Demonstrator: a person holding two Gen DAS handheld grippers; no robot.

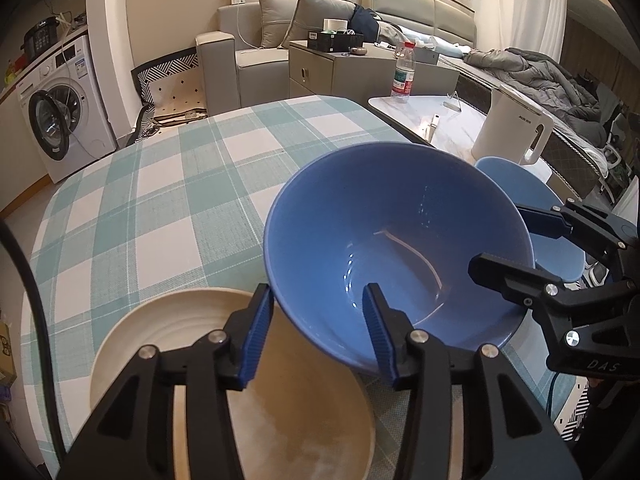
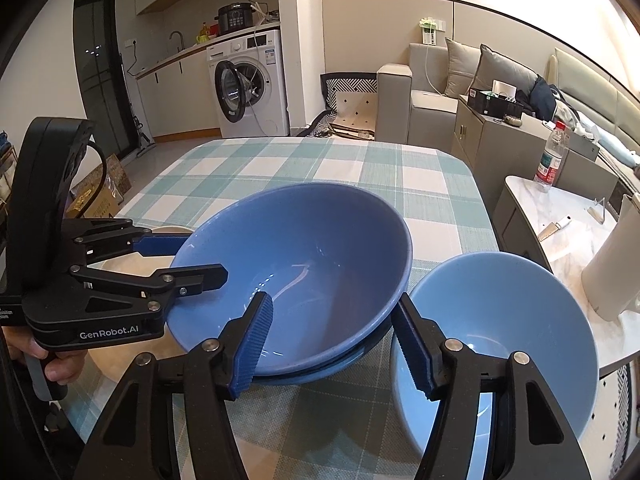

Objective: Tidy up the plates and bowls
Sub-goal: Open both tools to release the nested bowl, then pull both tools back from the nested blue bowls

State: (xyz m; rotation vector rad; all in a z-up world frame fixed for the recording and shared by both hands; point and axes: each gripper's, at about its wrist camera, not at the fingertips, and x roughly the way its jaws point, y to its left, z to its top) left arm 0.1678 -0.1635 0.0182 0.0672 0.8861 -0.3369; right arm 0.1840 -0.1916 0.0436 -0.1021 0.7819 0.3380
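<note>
A large blue bowl (image 1: 400, 236) (image 2: 304, 264) sits on a dark blue plate (image 2: 344, 364) on the checked table. My left gripper (image 1: 316, 328) (image 2: 176, 256) straddles its near-left rim, jaws wide apart, one finger inside and one outside. My right gripper (image 2: 332, 344) (image 1: 496, 240) straddles the bowl's right rim the same way, jaws wide. A lighter blue bowl (image 2: 500, 328) (image 1: 532, 200) stands to the right. A cream plate (image 1: 200, 340) (image 2: 132, 268) lies under the left gripper.
The table (image 1: 160, 200) has a teal and white checked cloth. A white kettle (image 1: 512, 124) and a water bottle (image 1: 404, 74) stand on the marble side table (image 1: 432, 116) at right. Sofa and washing machine are beyond.
</note>
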